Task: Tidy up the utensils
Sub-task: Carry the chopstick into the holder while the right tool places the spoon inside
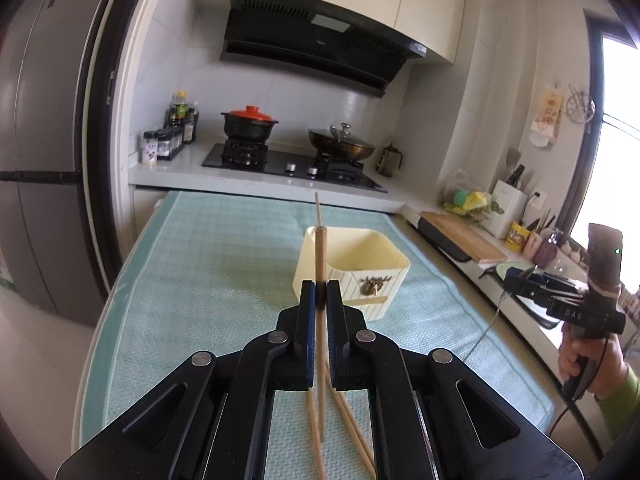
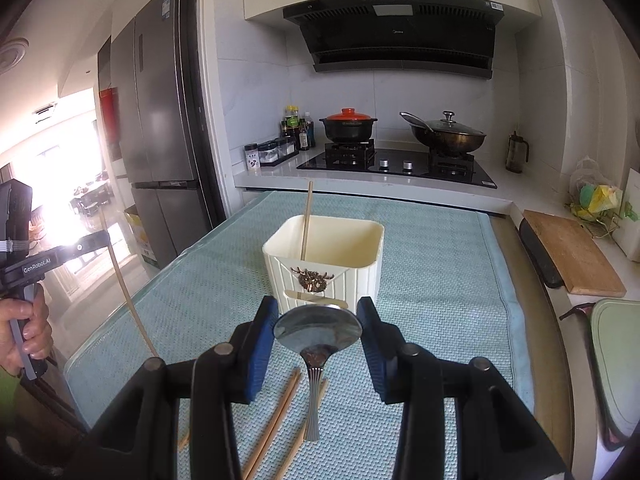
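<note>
A cream utensil holder (image 1: 352, 270) (image 2: 325, 258) stands on the teal mat with one chopstick (image 2: 306, 220) upright inside. My left gripper (image 1: 320, 288) is shut on a wooden chopstick (image 1: 321, 256), held lifted just before the holder; it also shows at the left of the right wrist view (image 2: 124, 280). My right gripper (image 2: 318, 312) is shut on the bowl of a metal spoon (image 2: 318, 330), its handle hanging down, just in front of the holder. Loose chopsticks (image 2: 276, 420) (image 1: 352, 424) lie on the mat below.
The teal mat (image 1: 208, 264) covers the table. Behind it is a stove with a red-lidded pot (image 1: 250, 122) and a wok (image 1: 340, 144). A cutting board (image 2: 572, 256) and sink area are on the right. A fridge (image 2: 160, 120) stands left.
</note>
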The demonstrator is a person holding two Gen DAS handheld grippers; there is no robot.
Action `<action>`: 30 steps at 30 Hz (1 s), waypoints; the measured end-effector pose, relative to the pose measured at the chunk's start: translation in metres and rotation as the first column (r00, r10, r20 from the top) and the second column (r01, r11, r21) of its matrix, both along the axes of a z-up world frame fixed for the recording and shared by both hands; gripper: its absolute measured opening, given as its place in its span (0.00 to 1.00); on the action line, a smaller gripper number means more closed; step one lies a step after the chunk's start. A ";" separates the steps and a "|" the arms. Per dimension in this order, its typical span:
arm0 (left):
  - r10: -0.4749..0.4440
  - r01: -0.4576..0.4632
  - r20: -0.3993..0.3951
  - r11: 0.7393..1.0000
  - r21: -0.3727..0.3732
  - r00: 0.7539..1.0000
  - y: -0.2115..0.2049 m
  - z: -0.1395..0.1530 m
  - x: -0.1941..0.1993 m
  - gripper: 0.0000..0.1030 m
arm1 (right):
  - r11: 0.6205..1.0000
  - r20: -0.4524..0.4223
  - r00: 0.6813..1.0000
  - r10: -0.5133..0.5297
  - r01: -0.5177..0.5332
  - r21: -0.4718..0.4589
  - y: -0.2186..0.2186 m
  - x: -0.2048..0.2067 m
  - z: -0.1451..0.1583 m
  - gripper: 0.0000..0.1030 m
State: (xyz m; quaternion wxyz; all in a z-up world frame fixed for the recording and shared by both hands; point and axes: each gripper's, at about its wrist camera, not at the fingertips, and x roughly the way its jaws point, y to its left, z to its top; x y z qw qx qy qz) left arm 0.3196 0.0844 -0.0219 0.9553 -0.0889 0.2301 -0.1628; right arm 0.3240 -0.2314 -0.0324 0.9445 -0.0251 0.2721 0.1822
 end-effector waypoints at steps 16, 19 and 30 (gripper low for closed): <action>-0.050 0.051 0.115 0.999 -0.012 0.992 -0.033 0.101 0.097 0.03 | 1.000 0.091 0.996 -0.002 0.000 0.024 0.017 0.084 0.085 0.40; -0.059 0.059 0.138 0.998 0.005 0.989 -0.050 0.115 0.119 0.03 | 1.000 0.132 0.991 -0.012 0.009 0.025 0.024 0.105 0.101 0.40; -0.055 0.055 0.012 0.997 0.051 0.998 -0.097 0.067 0.213 0.03 | 0.999 -0.008 0.999 -0.051 0.051 -0.001 0.040 0.205 0.046 0.40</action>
